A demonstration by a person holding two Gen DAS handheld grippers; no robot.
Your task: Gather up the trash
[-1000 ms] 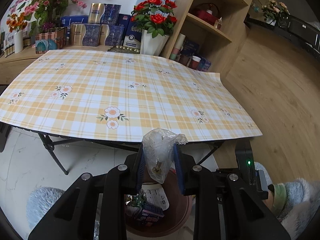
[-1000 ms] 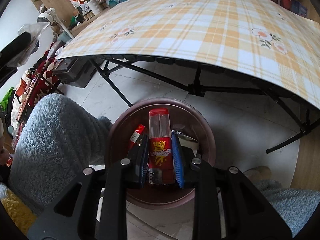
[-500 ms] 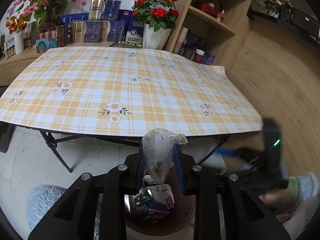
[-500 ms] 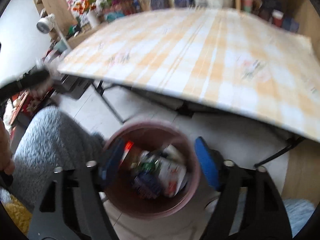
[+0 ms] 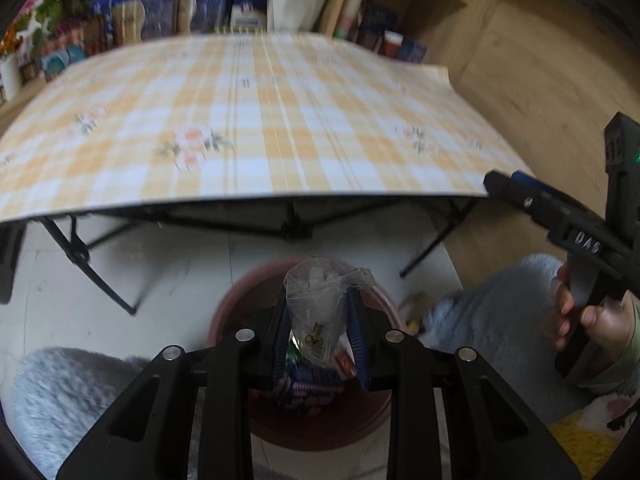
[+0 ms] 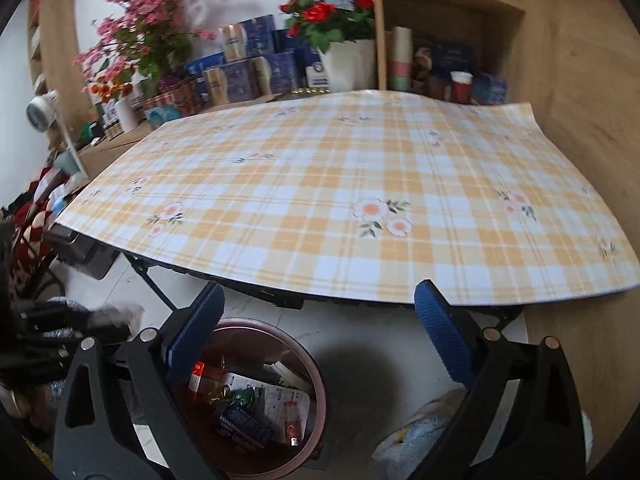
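My left gripper (image 5: pixel 320 336) is shut on a crumpled clear plastic wrapper (image 5: pixel 320 300) and holds it right above a round brown bin (image 5: pixel 384 408) on the floor. The bin (image 6: pixel 316 384) holds several wrappers and packets, among them a red and clear packet (image 6: pixel 206 376). My right gripper (image 6: pixel 320 336) is open and empty, raised above and behind the bin, at the table's front edge. It also shows at the right of the left wrist view (image 5: pixel 560 216), in a hand.
A folding table with a yellow plaid floral cloth (image 6: pixel 340 184) stands just beyond the bin, its black legs (image 5: pixel 80 256) reaching the white floor. Flower pots, boxes and a wooden shelf (image 6: pixel 448 28) stand behind it. Fluffy grey-blue clothing (image 5: pixel 496 312) flanks the bin.
My right gripper opened, dropped the red and clear packet into the bin, and rose toward the table. My left gripper moved down over the bin with the wrapper still held.
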